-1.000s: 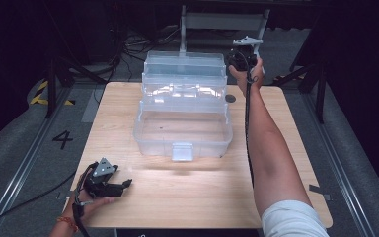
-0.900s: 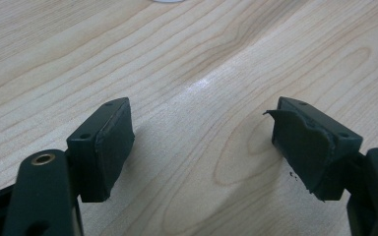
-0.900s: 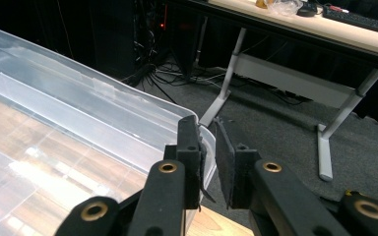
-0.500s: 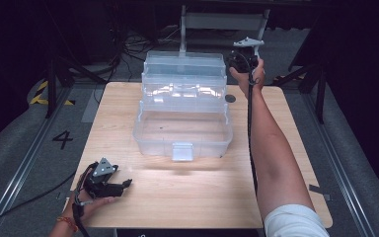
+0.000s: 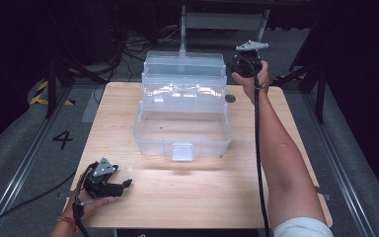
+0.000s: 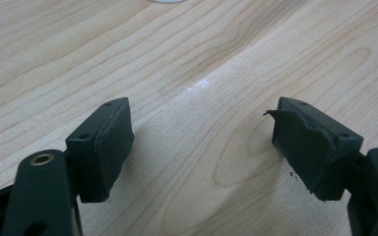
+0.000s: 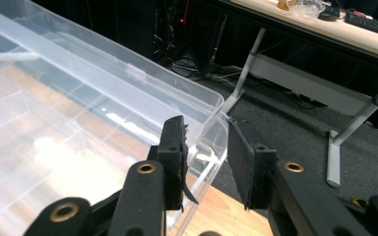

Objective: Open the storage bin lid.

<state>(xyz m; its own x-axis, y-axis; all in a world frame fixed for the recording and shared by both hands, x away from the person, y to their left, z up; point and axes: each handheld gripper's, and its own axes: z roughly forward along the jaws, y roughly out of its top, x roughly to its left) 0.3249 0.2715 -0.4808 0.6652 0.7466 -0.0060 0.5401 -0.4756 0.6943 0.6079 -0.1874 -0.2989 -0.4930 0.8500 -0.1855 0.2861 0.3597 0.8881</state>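
The pale wood-grain worktop (image 5: 286, 163) carries one big thing, a clear plastic tiered storage box (image 5: 182, 126) standing toward the far middle of the surface, its trays fanned open in steps so that the deepest tub faces the person with a small frosted latch tab (image 5: 182, 151) on its front wall. It looks empty, so I judge it light for its bulk, stiff along the moulded rims but thin and springy in the wall panels, and smooth enough to slip under rubber pads unless a lip is caught (the hinged tiers will likely swing if pushed off-centre). The best hold seems to be a rim edge or corner, where the plastic is doubled. The right gripper (image 5: 244, 64), held up at the box's far right corner, has its jaws parted by a moderate gap; in the right gripper view the top tray's corner rim (image 7: 215, 109) lies just beyond them, not yet between them as far as I can tell. The left gripper (image 5: 103, 180) rests low near the worktop's near-left corner, well apart from the box, jaws spread wide over bare wood, one pad (image 6: 302, 145) ragged at its edge.
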